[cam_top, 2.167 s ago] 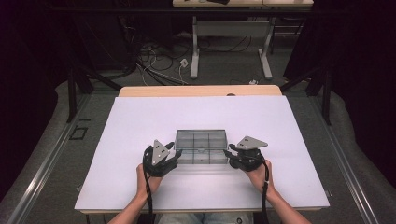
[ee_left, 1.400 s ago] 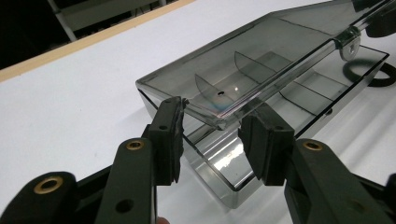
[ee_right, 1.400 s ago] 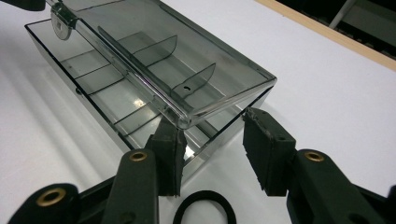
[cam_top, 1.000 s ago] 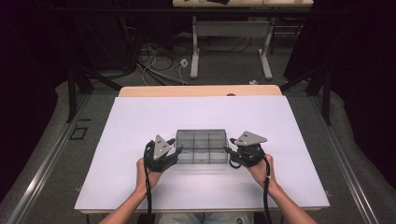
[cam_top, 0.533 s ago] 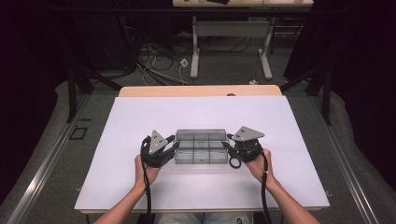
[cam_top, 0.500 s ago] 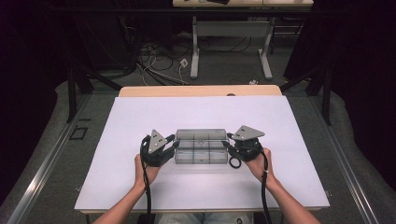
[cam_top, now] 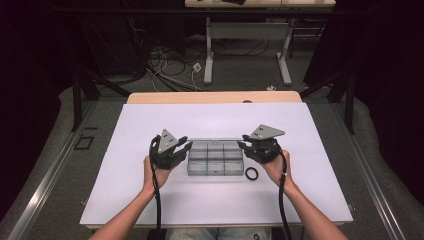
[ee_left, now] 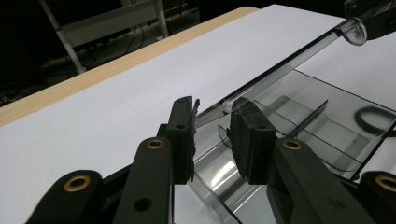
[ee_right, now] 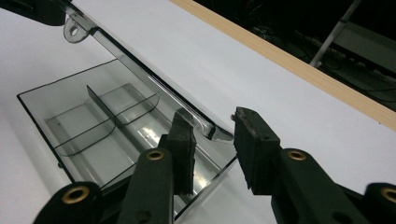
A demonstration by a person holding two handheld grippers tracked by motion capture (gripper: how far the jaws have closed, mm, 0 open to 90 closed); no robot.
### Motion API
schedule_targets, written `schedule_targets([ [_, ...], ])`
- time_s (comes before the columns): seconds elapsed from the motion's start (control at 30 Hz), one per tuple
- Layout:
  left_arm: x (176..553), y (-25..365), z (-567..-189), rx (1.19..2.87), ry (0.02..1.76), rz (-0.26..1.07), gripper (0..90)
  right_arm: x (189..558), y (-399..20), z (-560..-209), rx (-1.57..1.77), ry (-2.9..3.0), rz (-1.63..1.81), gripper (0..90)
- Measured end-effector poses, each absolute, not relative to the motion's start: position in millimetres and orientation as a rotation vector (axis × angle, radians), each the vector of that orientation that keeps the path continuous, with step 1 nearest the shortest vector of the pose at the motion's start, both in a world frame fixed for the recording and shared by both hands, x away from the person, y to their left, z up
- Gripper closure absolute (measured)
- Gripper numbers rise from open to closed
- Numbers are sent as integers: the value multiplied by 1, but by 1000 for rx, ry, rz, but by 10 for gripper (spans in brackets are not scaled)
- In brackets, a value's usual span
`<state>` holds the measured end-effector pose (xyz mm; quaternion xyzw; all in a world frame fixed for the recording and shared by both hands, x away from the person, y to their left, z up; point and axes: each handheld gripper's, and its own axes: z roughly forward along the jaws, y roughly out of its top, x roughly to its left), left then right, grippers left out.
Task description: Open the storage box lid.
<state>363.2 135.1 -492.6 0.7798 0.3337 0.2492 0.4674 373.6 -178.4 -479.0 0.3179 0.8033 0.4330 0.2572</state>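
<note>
Box (cam_top: pixel 215 159) of clear plastic bears no writing.

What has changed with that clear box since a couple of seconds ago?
Both grippers, left and right, moved up the table to the box's far corners, their jaws closing around its lid, now raised. A black ring now shows. The box stayed put.

Clear glossy plastic box (cam_top: pixel 215 158); matt white tabletop (cam_top: pixel 150 200); pale wood edge (cam_top: pixel 210 97).
</note>
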Motion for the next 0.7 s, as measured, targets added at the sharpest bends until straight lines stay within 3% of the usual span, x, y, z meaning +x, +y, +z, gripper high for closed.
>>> schedule_targets([
  [0.7,390,138,-478,1881,855,558,732,398,-181,-469,954,2156,1243,695],
])
